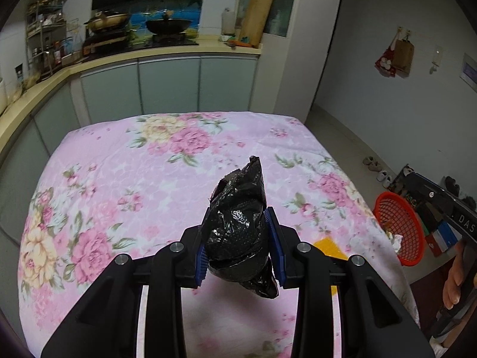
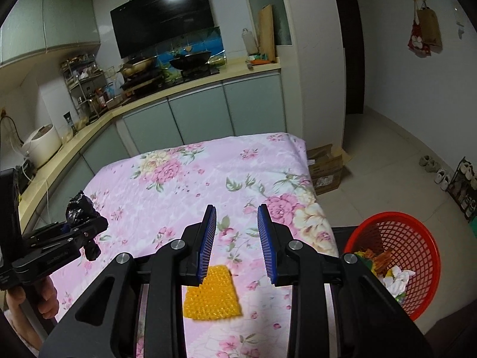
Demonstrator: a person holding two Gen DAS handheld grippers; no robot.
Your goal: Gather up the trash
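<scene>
A crumpled black plastic bag (image 1: 238, 232) hangs above the pink floral tablecloth (image 1: 134, 185), with my left gripper (image 1: 237, 213) shut on it between its blue pads. The right wrist view shows that gripper (image 2: 83, 217) at the left with the black bag (image 2: 78, 208) in it. My right gripper (image 2: 237, 208) is open above the cloth (image 2: 179, 179), nothing between its pads. A yellow bubbly sheet (image 2: 213, 295) lies flat on the cloth below it, near the front edge. A red mesh basket (image 2: 417, 256) stands off the table's right side with several scraps inside.
Kitchen counter (image 2: 208, 85) with pans and a stove runs behind and left of the table. A cardboard box (image 2: 326, 170) sits on the floor past the table's far right corner. Shoes and a rack (image 2: 465, 188) line the right wall. A hand (image 2: 44, 298) grips the left tool.
</scene>
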